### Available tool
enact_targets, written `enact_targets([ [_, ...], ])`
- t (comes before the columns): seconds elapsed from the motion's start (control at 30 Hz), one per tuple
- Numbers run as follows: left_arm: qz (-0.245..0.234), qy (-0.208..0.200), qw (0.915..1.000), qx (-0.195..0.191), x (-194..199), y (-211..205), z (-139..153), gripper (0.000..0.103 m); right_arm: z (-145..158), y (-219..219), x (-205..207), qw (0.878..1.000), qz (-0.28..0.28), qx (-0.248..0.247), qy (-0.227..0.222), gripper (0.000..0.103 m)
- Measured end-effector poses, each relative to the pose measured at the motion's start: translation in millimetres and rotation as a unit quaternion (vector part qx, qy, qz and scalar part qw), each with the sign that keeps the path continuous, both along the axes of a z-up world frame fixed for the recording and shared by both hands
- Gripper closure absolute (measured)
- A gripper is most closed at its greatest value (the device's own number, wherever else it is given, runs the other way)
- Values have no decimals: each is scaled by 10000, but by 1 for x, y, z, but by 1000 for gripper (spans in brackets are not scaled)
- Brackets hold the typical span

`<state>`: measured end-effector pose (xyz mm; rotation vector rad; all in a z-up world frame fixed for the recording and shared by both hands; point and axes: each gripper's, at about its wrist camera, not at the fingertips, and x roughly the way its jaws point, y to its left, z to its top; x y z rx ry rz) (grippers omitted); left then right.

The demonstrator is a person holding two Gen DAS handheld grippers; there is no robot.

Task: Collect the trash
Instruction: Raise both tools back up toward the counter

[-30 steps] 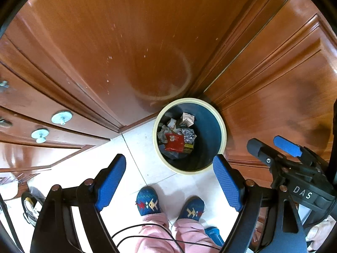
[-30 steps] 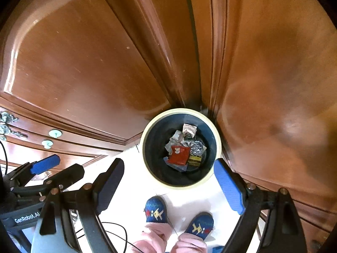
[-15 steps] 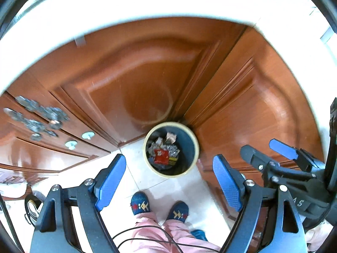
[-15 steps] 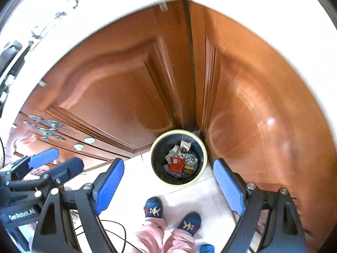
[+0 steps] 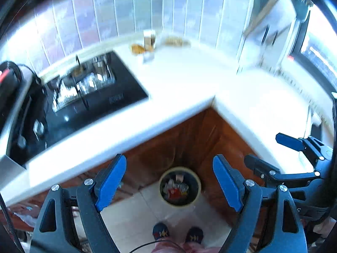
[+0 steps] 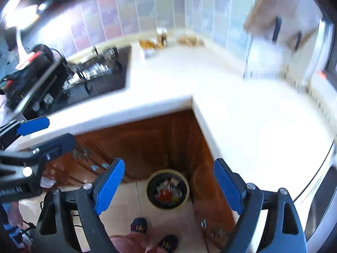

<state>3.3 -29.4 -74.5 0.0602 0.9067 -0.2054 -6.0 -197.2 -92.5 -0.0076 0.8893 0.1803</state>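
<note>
Blue pads of the left hand-held gripper (image 5: 169, 183) and the right hand-held gripper (image 6: 168, 186) stand spread, nothing between them. Below, at 6 o'clock, the bin (image 5: 179, 186) on the floor holds crumpled wrappers (image 6: 168, 193). On the white worktop (image 5: 183, 84), at 12 o'clock by the tiled wall, blurred brownish scraps (image 5: 138, 48) seem left to collect.
</note>
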Motion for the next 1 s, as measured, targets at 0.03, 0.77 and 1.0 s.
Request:
enact_targets([
  [0.03,17,-97,9999,-38,2,3,15,20,11,0,1,9999,59,24,-106,16],
  [0.77,-290,-156,9993,157,235,86,135,27,113,63,234,9981,341,401,-335,42],
  [1.0,-784,587,9952,16,355,108,89,42,47,94,356,9963,-146,488,695,51],
])
